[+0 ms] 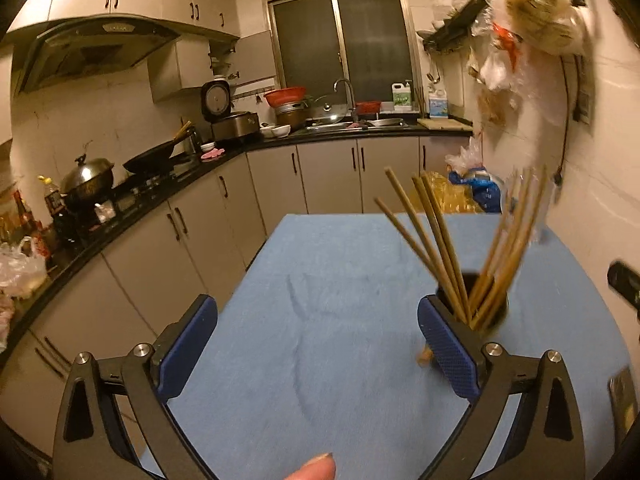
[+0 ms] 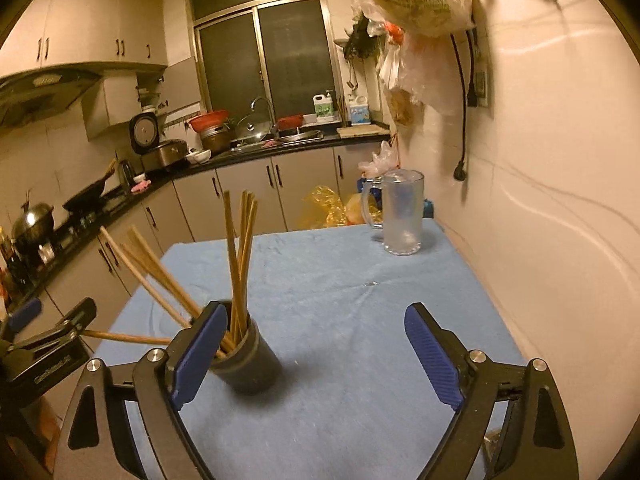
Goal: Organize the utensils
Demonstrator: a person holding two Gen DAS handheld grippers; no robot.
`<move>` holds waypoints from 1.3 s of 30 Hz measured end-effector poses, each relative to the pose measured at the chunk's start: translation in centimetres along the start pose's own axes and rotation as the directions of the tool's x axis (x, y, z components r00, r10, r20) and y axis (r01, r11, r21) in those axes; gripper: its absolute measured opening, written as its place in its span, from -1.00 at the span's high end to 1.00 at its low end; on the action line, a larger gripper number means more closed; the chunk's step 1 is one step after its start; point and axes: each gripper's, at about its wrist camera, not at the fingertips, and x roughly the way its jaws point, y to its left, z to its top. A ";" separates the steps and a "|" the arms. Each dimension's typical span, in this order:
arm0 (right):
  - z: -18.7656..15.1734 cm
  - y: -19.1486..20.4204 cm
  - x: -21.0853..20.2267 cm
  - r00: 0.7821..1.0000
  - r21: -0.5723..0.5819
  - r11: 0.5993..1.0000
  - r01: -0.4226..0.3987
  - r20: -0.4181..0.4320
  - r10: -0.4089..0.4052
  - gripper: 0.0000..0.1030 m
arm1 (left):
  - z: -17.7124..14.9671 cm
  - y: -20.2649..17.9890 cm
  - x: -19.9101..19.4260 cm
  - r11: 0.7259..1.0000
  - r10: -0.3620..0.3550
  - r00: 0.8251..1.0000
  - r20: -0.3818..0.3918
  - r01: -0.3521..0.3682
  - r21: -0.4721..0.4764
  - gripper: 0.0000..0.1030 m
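My left gripper hangs wide open over the blue counter, holding nothing. Just past its right finger stands the dark holder with chopsticks fanned out of it. My right gripper is wide open and empty too, beside the holder. A glass mug stands at the far right corner.

Blue tablecloth, clear glass mug at its far corner, wok on stove
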 end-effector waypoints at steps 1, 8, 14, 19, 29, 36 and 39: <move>-0.4 0.1 -0.9 1.000 -0.005 1.000 0.005 0.008 -0.005 -0.82 | -0.5 0.3 -0.7 1.000 0.004 1.000 0.002 -0.004 -0.003 -0.94; -4.6 1.0 -5.7 1.000 -0.009 1.000 0.025 0.006 -0.025 -0.85 | -5.5 2.0 -5.1 0.999 0.038 0.998 -0.039 -0.039 -0.023 -0.94; -8.5 1.9 -7.6 0.998 -0.020 0.998 0.061 -0.015 -0.062 -0.86 | -8.3 3.0 -6.3 0.998 -0.003 0.995 -0.095 -0.003 -0.067 -0.94; -9.5 1.7 -7.5 0.995 -0.032 0.996 0.084 -0.042 -0.085 -0.86 | -8.5 2.6 -6.8 0.998 -0.014 0.996 -0.093 0.008 -0.064 -0.94; -11.0 2.6 -7.6 0.994 -0.066 0.994 0.085 -0.068 -0.090 -0.86 | -9.0 1.9 -7.3 0.998 -0.043 0.995 -0.093 0.038 -0.056 -0.94; -11.6 3.2 -7.6 0.993 -0.097 0.992 0.085 -0.075 -0.093 -0.86 | -9.6 2.1 -6.9 0.997 -0.050 0.992 -0.113 0.043 -0.063 -0.94; -11.8 3.4 -7.3 0.992 -0.103 0.991 0.084 -0.083 -0.093 -0.86 | -9.7 2.0 -6.8 0.997 -0.050 0.992 -0.118 0.043 -0.058 -0.94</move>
